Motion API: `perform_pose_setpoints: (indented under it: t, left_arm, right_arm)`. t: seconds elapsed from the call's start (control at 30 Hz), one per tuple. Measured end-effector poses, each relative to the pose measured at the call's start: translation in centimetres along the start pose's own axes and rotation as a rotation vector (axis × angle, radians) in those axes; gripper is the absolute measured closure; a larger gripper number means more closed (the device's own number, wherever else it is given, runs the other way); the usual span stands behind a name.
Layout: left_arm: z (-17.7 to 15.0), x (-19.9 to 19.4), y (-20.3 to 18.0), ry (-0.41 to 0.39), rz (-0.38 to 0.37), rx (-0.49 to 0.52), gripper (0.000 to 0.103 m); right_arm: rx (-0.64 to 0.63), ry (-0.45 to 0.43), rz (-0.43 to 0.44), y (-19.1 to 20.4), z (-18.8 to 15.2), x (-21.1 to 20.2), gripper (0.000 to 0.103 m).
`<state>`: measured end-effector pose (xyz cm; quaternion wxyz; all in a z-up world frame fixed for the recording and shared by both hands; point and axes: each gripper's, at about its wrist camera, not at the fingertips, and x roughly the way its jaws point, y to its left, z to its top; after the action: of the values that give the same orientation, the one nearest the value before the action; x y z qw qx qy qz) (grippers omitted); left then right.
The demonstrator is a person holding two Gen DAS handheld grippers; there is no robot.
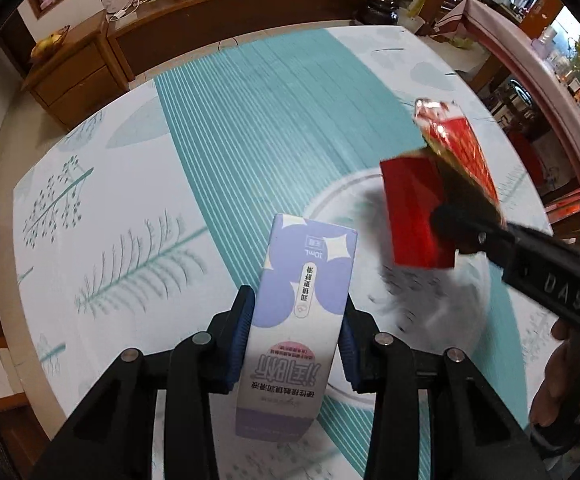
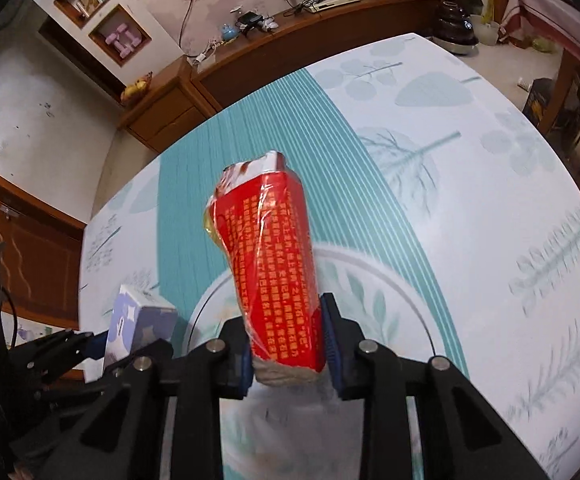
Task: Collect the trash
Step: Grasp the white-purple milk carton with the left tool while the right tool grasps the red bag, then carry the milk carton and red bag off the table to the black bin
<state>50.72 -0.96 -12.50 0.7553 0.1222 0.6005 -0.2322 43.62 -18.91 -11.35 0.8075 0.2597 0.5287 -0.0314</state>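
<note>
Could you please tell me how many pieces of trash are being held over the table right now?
2: a lilac carton in the left tongs, and a red wrapped packet in the right tongs. More may lie outside both views.

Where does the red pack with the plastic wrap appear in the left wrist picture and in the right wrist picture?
Left wrist view: the red pack sits at right of centre, held by the right hand-held gripper that enters from the right edge.
Right wrist view: it fills the centre, between that gripper's blue pads.
Shared landmark: the lilac and white box, centre bottom in the left view and lower left in the right view.
</note>
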Motion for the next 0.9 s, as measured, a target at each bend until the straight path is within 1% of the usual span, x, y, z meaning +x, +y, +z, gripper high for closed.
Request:
perform_pose_setpoints:
  t: [0.13, 0.23, 0.37, 0.47, 0.53, 0.57, 0.6, 0.7, 0.77, 0.9]
  left_arm:
    - [-1.3, -3.1, -1.7, -0.026, -0.001, 0.01, 0.066]
    - [-2.8, -5.8, -2.9, -0.045, -0.005, 0.014, 0.066]
    - [-5.7, -10.3, -5.7, -0.082, 0.006, 0.029, 0.066]
    - [-8.1, -13.6, -8.2, -0.116, 0.013, 0.02, 0.066]
    - [-10.1, -15.7, -10.3, -0.151, 0.022, 0.008, 0.066]
    - [-11.1, -16.7, -11.4, -0.168, 0.031, 0.001, 0.066]
    - [-12.5, -17.7, -12.8, -0.188, 0.041, -0.01, 0.066]
    - [-16.0, -19.7, -16.6, -0.22, 0.056, -0.044, 0.066]
    - [-18.6, -20.6, -19.3, -0.232, 0.067, -0.061, 0.066]
    - [-23.6, -21.7, -24.3, -0.23, 0.076, -0.095, 0.066]
  right_arm:
    - [0.003, -0.015, 0.038, -0.1, -2.6, -3.4, 0.075]
    - [0.003, -0.02, 0.072, -0.5, -4.9, -6.3, 0.075]
    - [-0.009, -0.043, 0.106, -1.6, -8.3, -10.7, 0.075]
    - [-0.013, -0.068, 0.143, -3.3, -11.1, -14.4, 0.075]
    - [-0.024, -0.079, 0.165, -4.6, -13.0, -16.8, 0.075]
    - [-0.024, -0.079, 0.165, -4.6, -13.0, -16.8, 0.075]
    - [-0.043, -0.091, 0.185, -6.1, -15.1, -19.2, 0.075]
    - [-0.077, -0.098, 0.209, -8.7, -18.4, -22.9, 0.075]
    - [-0.106, -0.105, 0.22, -10.2, -20.5, -25.0, 0.075]
    - [-0.165, -0.101, 0.24, -12.6, -24.4, -28.7, 0.075]
